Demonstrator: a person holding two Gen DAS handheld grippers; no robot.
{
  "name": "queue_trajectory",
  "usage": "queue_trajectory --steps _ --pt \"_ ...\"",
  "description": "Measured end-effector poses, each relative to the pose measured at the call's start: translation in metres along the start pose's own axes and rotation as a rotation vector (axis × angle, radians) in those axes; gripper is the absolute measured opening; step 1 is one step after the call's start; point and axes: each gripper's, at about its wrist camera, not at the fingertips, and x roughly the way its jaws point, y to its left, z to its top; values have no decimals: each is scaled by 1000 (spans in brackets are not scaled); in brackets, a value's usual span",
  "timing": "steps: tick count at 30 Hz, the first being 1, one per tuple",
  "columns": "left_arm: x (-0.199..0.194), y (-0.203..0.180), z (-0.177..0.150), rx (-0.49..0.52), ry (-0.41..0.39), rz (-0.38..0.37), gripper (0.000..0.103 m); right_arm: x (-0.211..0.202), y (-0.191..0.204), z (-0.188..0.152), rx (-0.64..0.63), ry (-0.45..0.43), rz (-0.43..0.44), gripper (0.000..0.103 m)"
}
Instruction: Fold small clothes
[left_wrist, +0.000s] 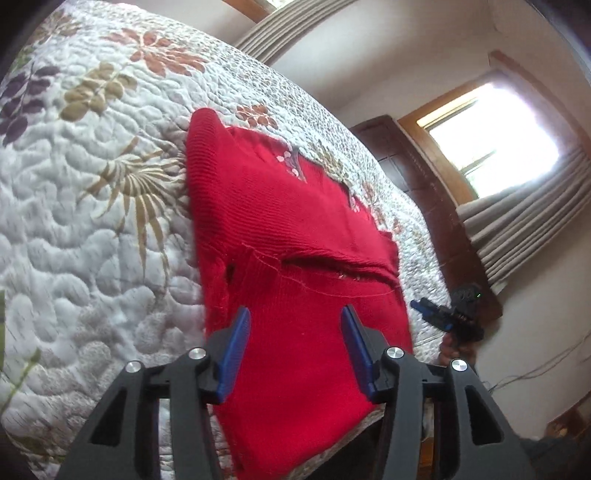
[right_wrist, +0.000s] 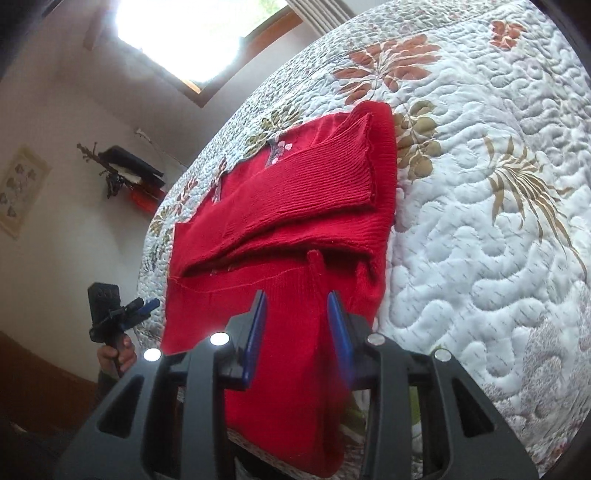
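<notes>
Your left gripper (left_wrist: 293, 349) is hovering with fingers spread wide and gripping nothing, and your right gripper (right_wrist: 297, 330) is doing likewise; the red sweater (left_wrist: 280, 229) is lying partly folded on the quilt (left_wrist: 92, 206), its near edge hanging over the side

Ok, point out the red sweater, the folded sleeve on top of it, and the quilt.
red sweater (left_wrist: 295, 369), left wrist view, on its lower body panel.
folded sleeve (right_wrist: 314, 188), right wrist view, on its ribbed middle.
quilt (right_wrist: 480, 258), right wrist view, on bare white stitching.
</notes>
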Motion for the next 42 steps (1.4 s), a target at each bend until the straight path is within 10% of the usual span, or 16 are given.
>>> queue_trajectory --steps 18,21,25,31,42 --pt "43 -16 17 271 110 226 52 30 -6 7 -81 34 -49 36" --pt "46 -11 15 266 121 213 49 33 -5 8 -96 42 -54 36" --pt "40 -6 15 239 95 156 5 35 1 8 -126 46 -57 32" --pt "28 -4 10 208 45 80 3 36 12 5 -185 52 -73 4" --pt "-26 -25 20 167 -121 -45 3 -16 50 16 -227 -85 -2 3"
